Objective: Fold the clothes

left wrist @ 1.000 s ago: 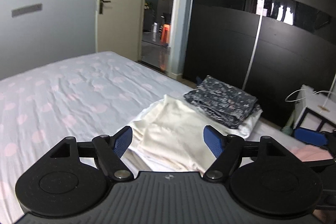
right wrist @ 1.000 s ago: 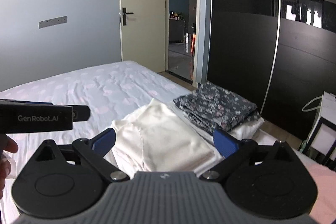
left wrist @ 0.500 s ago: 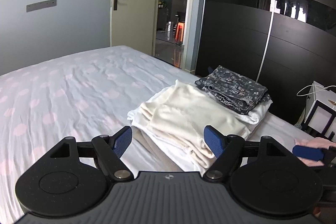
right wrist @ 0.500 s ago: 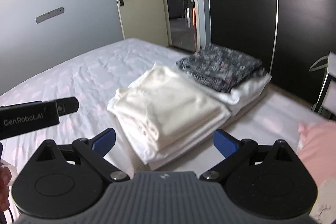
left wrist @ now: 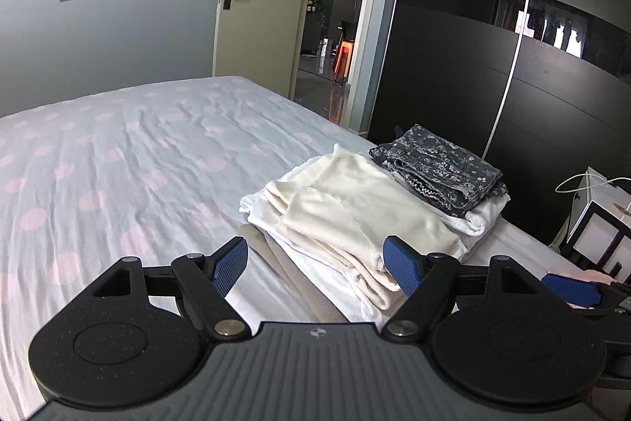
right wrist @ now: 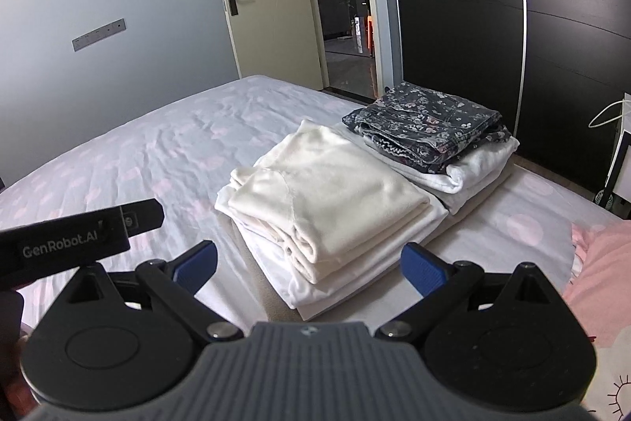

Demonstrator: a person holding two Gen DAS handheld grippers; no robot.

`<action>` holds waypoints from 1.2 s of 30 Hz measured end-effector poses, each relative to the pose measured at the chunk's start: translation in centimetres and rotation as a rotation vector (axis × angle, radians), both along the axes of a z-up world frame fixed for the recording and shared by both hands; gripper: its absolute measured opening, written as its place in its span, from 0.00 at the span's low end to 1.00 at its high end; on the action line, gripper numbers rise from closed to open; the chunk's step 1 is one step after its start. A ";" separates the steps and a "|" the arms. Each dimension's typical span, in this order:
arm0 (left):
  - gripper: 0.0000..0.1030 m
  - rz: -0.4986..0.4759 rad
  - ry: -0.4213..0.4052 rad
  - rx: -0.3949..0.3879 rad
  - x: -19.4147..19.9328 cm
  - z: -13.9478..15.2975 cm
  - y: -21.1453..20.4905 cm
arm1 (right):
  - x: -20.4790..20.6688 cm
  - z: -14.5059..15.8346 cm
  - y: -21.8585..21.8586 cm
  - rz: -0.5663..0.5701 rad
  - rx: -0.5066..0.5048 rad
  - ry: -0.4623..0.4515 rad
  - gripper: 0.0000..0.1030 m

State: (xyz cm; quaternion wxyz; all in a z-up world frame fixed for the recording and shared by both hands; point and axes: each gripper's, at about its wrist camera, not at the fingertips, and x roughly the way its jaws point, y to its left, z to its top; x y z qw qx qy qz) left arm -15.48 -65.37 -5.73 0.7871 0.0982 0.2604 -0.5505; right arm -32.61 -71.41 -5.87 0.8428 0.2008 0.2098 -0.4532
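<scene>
- Cream garment [right wrist: 327, 184], folded, tops a white stack on the bed [left wrist: 138, 152], near edge.
- Just beyond it: dark floral garment [right wrist: 430, 123], folded, on white layers.
- Pink garment [right wrist: 599, 275] lies loose, right.
- Left gripper [left wrist: 315, 265] and right gripper [right wrist: 309, 265]: jaws spread, empty.

- folded top [right wrist: 327, 180] on stack of folded sheets [right wrist: 366, 275], on bed [right wrist: 165, 148]
- patterned garment [right wrist: 430, 121] on folded towel [right wrist: 481, 160], just behind the top
- doorway [right wrist: 343, 6] behind bed; wardrobe [right wrist: 572, 26] to its right
</scene>
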 end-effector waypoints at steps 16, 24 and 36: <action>0.73 0.022 0.019 0.012 0.8 0.1 1.1 | 1.3 0.2 1.1 0.048 -0.001 0.007 0.97; 0.73 0.020 0.027 0.017 1.0 0.0 1.2 | 1.5 0.1 1.3 0.055 0.000 0.010 0.97; 0.73 0.023 0.038 0.023 1.1 -0.2 1.2 | 1.6 -0.1 1.3 0.060 0.008 0.012 0.97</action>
